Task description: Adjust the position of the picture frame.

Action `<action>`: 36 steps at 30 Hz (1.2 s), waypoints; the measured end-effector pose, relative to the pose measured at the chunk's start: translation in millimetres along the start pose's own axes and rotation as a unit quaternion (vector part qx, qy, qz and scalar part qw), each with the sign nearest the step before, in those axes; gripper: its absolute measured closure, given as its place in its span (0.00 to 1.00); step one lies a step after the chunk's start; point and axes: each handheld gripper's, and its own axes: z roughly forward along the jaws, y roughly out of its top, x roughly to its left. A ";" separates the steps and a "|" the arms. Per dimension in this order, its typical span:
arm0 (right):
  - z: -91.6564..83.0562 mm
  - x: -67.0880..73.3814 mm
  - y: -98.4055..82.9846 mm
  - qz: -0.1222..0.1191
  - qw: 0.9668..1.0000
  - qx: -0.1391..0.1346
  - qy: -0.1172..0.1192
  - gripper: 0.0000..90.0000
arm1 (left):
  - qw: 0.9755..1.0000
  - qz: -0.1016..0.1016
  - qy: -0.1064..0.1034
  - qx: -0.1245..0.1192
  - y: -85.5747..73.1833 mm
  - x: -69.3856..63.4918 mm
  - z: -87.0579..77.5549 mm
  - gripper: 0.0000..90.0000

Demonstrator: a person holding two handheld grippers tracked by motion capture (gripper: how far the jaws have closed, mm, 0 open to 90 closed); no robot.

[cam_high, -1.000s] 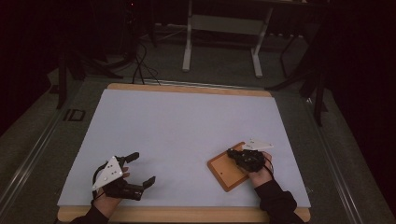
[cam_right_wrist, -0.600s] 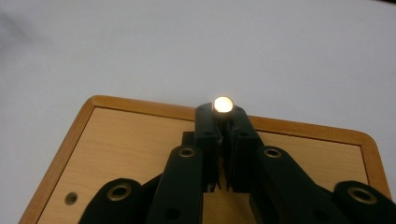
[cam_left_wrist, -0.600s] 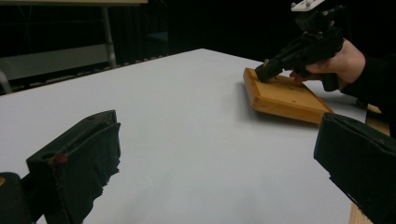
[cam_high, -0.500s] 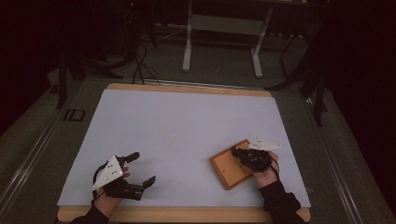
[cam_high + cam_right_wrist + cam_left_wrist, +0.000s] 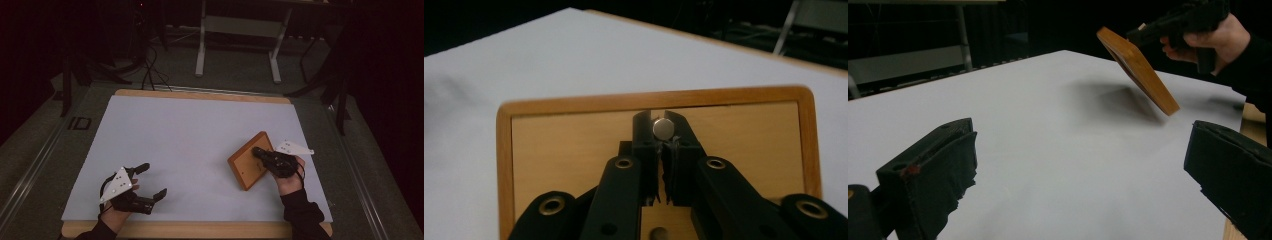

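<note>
So the right gripper (image 5: 258, 152) has its jaws pinched nearly closed around a small metal knob (image 5: 662, 128) in the middle of the wooden tray (image 5: 252, 160), and the tray hangs tilted in the air over the right side of the white table (image 5: 190, 135), low corner just above the surface, going by the left gripper view. The left gripper (image 5: 150, 181) sits spread wide with nothing in it, near the front left edge. The tray looks stiff and fairly light (thin panel, raised rim), but that knob is smooth and round, so it could probably swivel or slip. The rim seems the safer place to grab.
</note>
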 end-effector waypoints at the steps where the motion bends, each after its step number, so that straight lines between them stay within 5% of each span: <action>1: 1.5 0.8 4.4 -0.004 1.000 -0.001 0.000 0.95 | 1.000 0.000 0.000 0.000 0.0 0.0 0.0 0.01; 15: 25.3 17.4 41.1 -0.022 1.000 -0.019 0.012 0.95 | 1.000 0.002 0.000 0.000 0.2 0.1 -0.8 0.01; 36: 92.2 72.7 37.0 -0.009 0.999 0.008 0.036 0.95 | 1.000 0.005 -0.006 0.000 0.3 -0.4 -1.4 0.01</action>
